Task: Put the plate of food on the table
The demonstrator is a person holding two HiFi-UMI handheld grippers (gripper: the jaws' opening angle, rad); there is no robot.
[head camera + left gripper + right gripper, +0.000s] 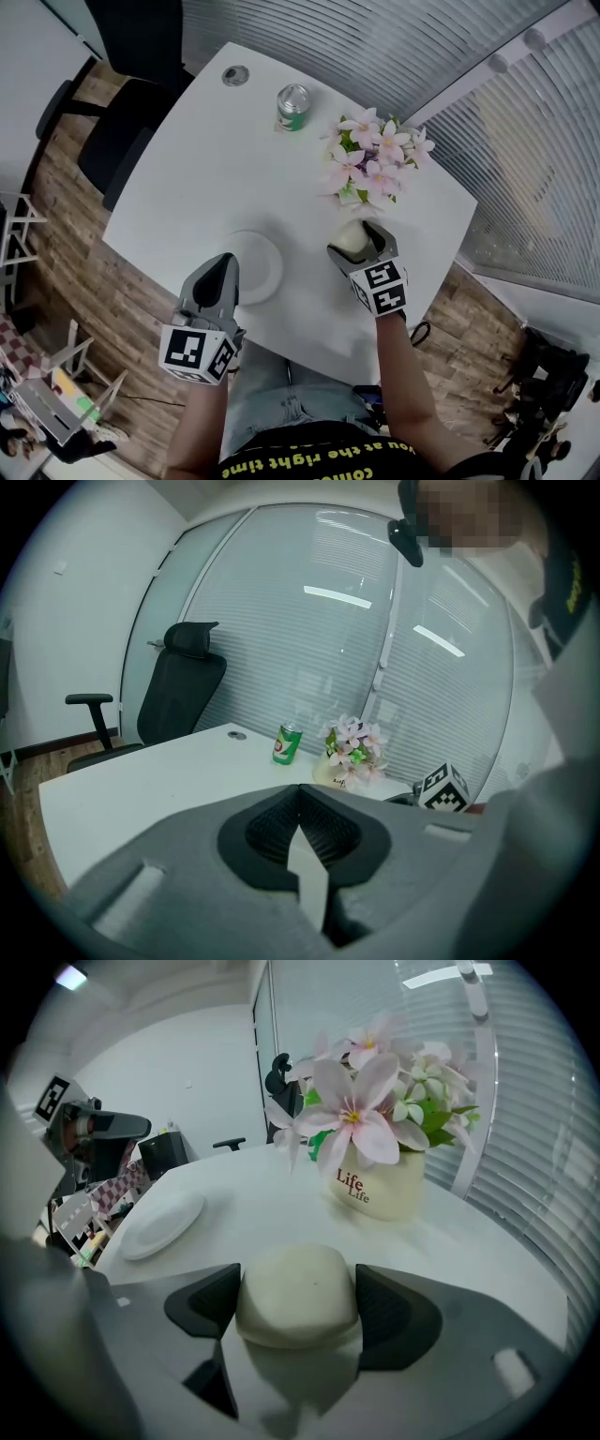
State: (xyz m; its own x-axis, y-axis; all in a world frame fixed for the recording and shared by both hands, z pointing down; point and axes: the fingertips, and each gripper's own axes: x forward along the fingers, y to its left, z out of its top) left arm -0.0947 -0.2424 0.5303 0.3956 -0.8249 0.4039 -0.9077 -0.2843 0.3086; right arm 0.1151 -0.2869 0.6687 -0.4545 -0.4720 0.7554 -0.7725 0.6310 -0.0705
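Right gripper view: right tool (295, 1288) spread wide around the soft, squashy cream round bun (302, 1314). Left tool (300, 803) closed, empty. Round white plate (159, 1224) looks stiff and slick; I'd grab its rim.

The light is bright and even and comes through the blinds (553, 159) beyond the right gripper (354, 242). A soft shadow lies on the table (281, 1213) between its jaws. Lamp strips glare on the glass wall (281, 621) ahead of the left gripper (300, 803). Both gripper views bend at the edges, with dark corners and blurred near jaws.
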